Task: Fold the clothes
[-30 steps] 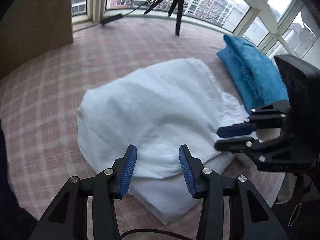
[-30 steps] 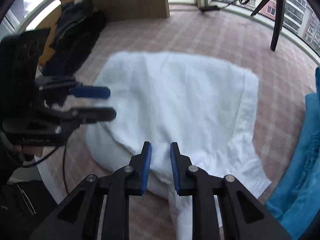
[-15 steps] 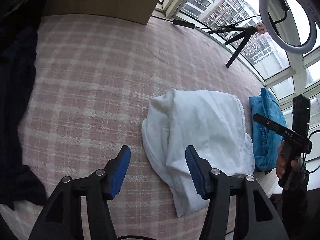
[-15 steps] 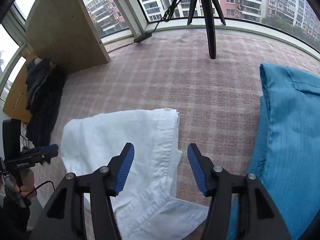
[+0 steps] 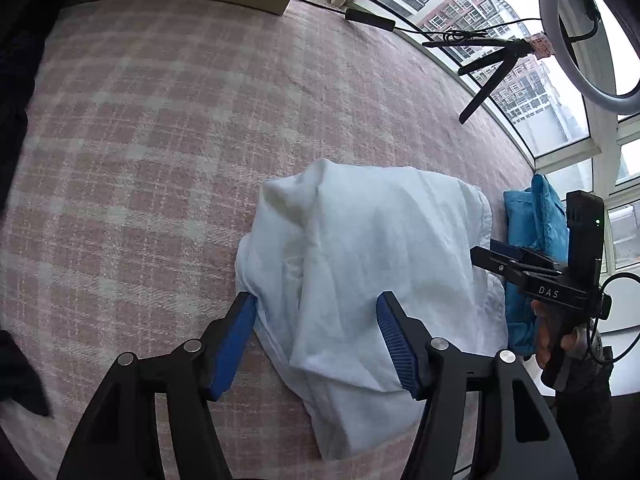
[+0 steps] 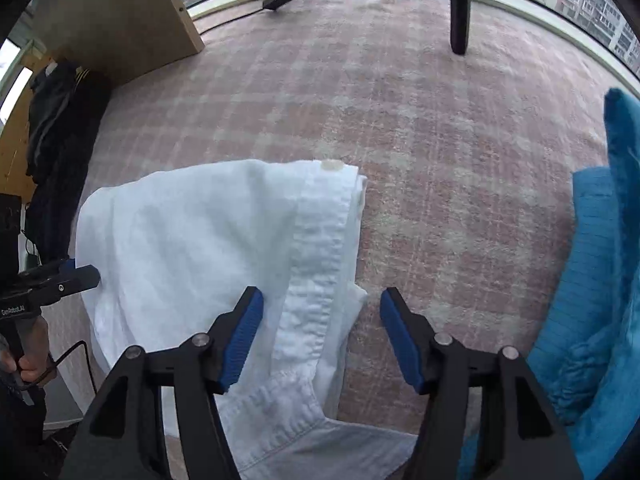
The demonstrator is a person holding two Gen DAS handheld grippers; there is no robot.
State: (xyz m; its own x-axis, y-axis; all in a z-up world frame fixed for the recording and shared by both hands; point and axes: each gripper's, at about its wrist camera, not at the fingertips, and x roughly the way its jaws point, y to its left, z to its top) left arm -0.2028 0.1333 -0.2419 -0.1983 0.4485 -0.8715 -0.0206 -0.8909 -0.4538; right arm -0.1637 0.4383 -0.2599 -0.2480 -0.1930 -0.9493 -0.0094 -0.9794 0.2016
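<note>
Both jaws opening, nothing pinched | my left gripper [image 5: 316,344] hangs over shirt [image 5: 360,264], my right gripper [image 6: 322,338] over its right hem | shirt bunched on checked cloth [image 5: 160,120] | blue garment [image 6: 592,300] right of it

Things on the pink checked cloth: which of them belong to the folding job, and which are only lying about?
Belong to the job:
- white garment, partly folded
- blue garment, beside it
- left tool, jaws opening above the white garment
- right tool, jaws opening, nothing gripped

Only lying about:
- tripod
- ring light
- dark clothes
- wooden board
</note>
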